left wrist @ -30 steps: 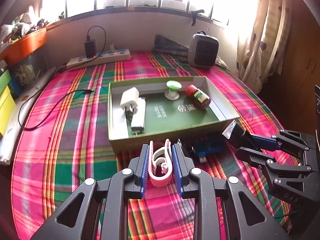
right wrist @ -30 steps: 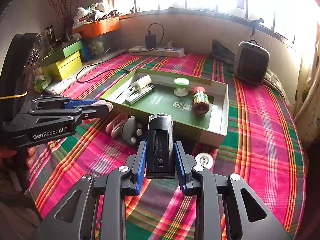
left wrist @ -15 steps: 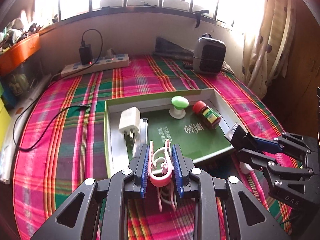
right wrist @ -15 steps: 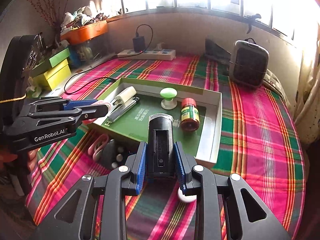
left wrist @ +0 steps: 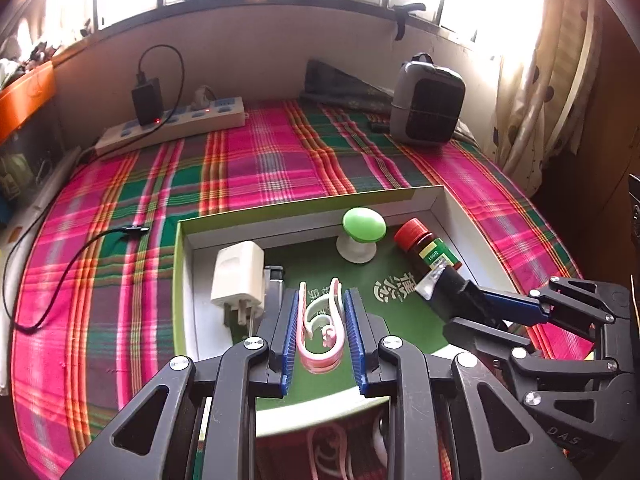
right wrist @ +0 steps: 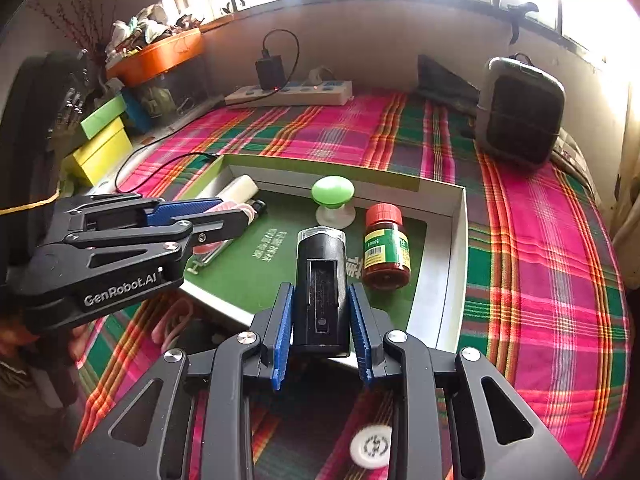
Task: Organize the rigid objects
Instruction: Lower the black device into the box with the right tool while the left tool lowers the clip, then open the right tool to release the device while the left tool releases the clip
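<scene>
Left wrist view: left gripper (left wrist: 322,328) clamped on pink clip (left wrist: 320,326), hovering over near part of green tray (left wrist: 182,280), beside white plug (left wrist: 240,276). Right wrist view: right gripper (right wrist: 322,320) clenched around black device (right wrist: 320,284), above tray's near edge, just near of red-capped bottle (right wrist: 386,246) and green knob (right wrist: 333,200).

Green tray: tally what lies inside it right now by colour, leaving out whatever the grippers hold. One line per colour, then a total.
Inside the green tray:
White: 1, the plug adapter
Green-topped: 1, the knob
Red-capped: 1, the small bottle
Silver and black: 1, a slim item beside the adapter, partly hidden
Total: 4
</scene>
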The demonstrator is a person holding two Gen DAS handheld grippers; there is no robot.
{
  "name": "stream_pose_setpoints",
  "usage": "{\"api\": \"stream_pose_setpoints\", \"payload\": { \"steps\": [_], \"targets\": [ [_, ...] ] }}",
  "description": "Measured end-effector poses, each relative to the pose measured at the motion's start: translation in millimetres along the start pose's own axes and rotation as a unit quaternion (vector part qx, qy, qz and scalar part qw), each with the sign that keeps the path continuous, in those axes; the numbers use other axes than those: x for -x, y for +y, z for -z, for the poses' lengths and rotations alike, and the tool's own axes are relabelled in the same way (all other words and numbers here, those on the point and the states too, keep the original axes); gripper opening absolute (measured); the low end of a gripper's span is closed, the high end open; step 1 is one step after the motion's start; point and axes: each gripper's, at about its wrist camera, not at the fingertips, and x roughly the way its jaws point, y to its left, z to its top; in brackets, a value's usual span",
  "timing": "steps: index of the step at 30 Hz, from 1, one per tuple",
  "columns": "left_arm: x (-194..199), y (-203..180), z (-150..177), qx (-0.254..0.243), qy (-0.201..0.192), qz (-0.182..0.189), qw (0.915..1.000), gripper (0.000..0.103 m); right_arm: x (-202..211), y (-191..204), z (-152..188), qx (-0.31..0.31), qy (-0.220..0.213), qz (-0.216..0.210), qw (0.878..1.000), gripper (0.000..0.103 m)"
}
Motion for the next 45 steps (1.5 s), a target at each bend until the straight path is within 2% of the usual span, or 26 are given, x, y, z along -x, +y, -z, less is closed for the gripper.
{"api": "stream_pose_setpoints", "payload": {
  "steps": [13,23,32,45],
  "targets": [
    [-24,1,-5,-0.004,0.022,-0.005,0.9997,0.022,-25,-6,-6,0.002,0.024,0.002,1.0,0.028],
    [-35,-2,-5,-0.01,0.031,-0.013,0.9994,0.022,-32,-14,-9,-0.003,0.024,0.032,0.999,0.028],
    [-42,-2,-3,-0.012,0.039,-0.019,0.999,0.022,-36,-14,-11,0.012,0.022,0.077,0.997,0.028],
    [-44,-2,-1,-0.011,0.041,-0.017,0.999,0.022,-39,-16,-10,0.017,0.017,0.097,0.995,0.029]
  ]
}}
